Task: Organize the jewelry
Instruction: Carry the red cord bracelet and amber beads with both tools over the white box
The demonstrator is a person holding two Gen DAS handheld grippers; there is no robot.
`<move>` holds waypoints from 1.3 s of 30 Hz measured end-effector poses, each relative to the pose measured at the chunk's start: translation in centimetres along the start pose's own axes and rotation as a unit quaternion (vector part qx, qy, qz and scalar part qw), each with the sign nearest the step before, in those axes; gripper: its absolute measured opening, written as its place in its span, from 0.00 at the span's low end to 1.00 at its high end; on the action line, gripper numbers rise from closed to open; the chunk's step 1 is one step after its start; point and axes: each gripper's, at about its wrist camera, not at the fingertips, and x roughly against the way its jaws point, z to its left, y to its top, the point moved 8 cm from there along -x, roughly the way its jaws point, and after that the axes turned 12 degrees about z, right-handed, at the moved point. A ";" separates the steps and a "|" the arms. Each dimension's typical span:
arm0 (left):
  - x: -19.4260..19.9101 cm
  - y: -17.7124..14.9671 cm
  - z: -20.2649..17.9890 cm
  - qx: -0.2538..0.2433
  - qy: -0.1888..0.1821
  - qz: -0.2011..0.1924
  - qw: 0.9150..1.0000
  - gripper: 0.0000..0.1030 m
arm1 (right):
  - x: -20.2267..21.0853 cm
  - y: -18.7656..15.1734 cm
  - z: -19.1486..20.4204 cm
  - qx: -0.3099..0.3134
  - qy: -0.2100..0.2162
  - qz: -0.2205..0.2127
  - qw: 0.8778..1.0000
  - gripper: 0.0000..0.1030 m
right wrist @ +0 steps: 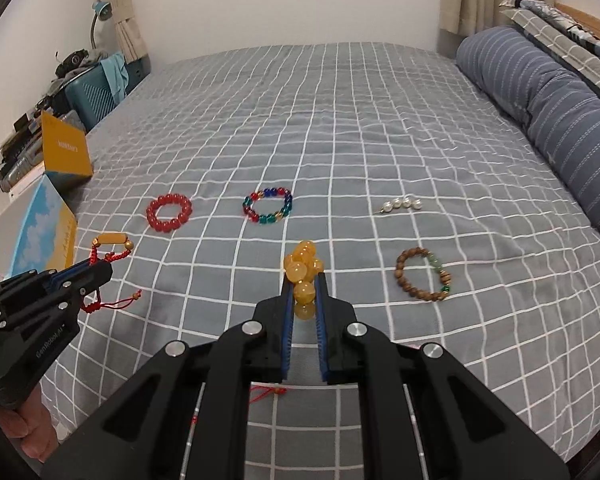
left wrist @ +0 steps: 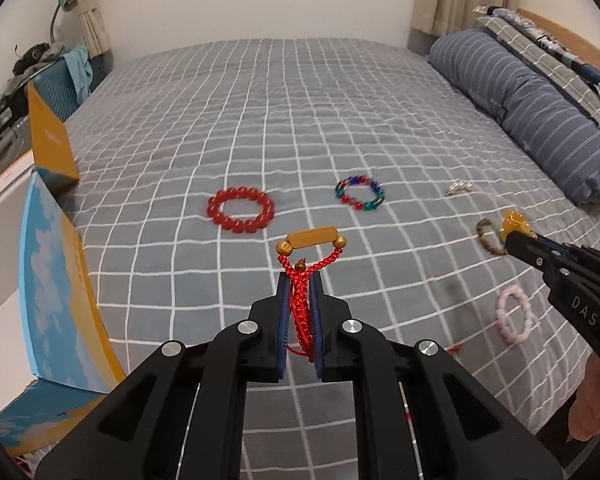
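Left gripper [left wrist: 300, 280] clamps red cord bracelet [left wrist: 302, 308] — right gripper [right wrist: 303, 280] pinches yellow bead bracelet [right wrist: 303, 268].

Bed [right wrist: 340, 100]: I see all the jewelry lying on it.
Far row: round bead bracelet [right wrist: 169, 213] left, mixed bead bracelet [right wrist: 268, 205] middle, pearl pin [right wrist: 402, 204] right.
Wooden bead bracelet [right wrist: 423, 274]: nearer, right.
Boxes [right wrist: 66, 148]: left edge.
Pillow [right wrist: 548, 112]: right side.

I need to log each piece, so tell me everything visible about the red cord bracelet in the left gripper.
The red cord bracelet is braided red string carrying an oblong amber-yellow bar between two gold beads. The left gripper pinches its cord, bar end forward, above the checked bedsheet. Loose knotted tails with a small bead dangle below.
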 end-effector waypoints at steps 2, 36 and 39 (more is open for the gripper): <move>0.6 0.2 -0.2 -0.002 -0.001 -0.004 1.000 0.09 | 0.5 0.1 -0.3 -0.001 0.000 -0.001 1.000 0.09; 13.8 -2.3 24.3 0.191 0.136 -0.048 0.971 0.09 | 4.6 7.2 27.7 0.182 0.135 -0.020 0.974 0.09; 14.3 -4.1 27.4 0.214 0.151 -0.041 0.964 0.09 | 4.5 6.6 32.4 0.207 0.158 -0.012 0.965 0.09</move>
